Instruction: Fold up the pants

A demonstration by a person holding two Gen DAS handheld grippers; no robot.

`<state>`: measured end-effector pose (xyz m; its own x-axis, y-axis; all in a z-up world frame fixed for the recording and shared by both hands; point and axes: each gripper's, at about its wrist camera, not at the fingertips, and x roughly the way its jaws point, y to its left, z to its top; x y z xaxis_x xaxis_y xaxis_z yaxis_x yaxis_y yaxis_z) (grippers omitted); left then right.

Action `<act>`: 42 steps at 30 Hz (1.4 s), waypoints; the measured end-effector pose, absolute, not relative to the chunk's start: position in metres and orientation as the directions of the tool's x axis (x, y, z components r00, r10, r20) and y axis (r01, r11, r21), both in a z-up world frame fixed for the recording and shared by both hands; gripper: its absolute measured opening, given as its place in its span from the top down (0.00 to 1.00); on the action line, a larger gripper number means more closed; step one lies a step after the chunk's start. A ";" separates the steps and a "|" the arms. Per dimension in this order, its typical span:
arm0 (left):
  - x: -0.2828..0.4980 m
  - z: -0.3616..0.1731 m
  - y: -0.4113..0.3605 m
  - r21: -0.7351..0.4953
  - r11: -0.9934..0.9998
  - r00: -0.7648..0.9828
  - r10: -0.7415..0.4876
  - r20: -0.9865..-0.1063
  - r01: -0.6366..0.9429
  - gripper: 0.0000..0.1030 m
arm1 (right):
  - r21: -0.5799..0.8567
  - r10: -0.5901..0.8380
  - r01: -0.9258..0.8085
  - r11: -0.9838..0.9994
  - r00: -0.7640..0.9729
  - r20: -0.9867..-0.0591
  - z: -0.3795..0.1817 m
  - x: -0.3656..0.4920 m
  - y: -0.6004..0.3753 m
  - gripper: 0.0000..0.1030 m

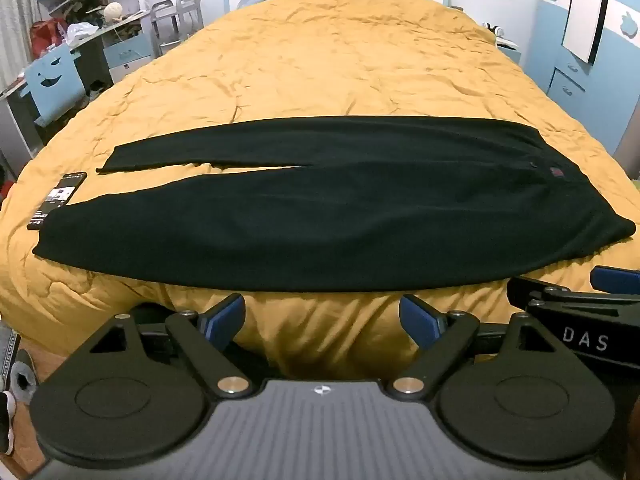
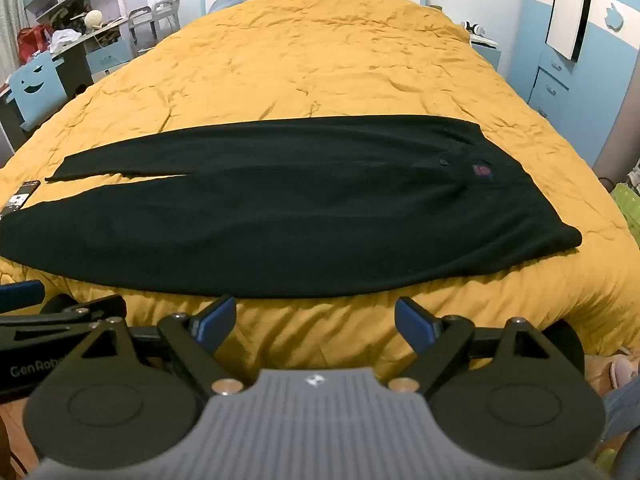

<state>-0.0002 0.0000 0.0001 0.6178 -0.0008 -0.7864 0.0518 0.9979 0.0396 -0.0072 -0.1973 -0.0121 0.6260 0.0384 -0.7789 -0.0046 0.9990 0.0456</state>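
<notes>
Lying flat across the near part of a bed's mustard-yellow quilt [image 1: 320, 60], a pair of black trousers [image 1: 320, 208] is stretching sideways, its waistband toward the right and its two legs running off to the left, a narrow wedge of quilt showing between them. A small red label [image 2: 481, 171] is sitting near the waistband, with what may be a dark button just beside it, though the view is too coarse to be sure. A phone [image 1: 58, 199] with a lit screen is resting on the quilt at the leg ends, touching or nearly touching the nearer cuff. The left gripper [image 1: 322, 316] is hovering over the bed's front edge with its blue-padded jaws spread wide and nothing between them, clear of the cloth. The right gripper [image 2: 315, 318] is hanging just beside it in the same way, jaws wide apart and empty, short of the trousers' near hem. Each tool is showing at the edge of the other's view. A blue chair [image 1: 54, 80] is standing by a cluttered desk at the far left, and a blue wardrobe [image 2: 568, 92] is rising on the right
</notes>
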 end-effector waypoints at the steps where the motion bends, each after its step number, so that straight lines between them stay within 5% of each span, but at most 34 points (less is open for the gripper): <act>1: 0.000 0.000 0.000 0.040 0.998 0.618 0.000 -0.786 0.052 0.02 | 0.045 0.038 -0.004 0.999 0.627 -0.778 -0.012 -0.007 -0.197 0.20; 42: 0.000 -0.001 -0.005 0.032 0.998 0.619 -0.009 -0.785 0.055 0.02 | 0.032 0.029 -0.006 0.999 0.630 -0.776 -0.007 -0.008 -0.202 0.20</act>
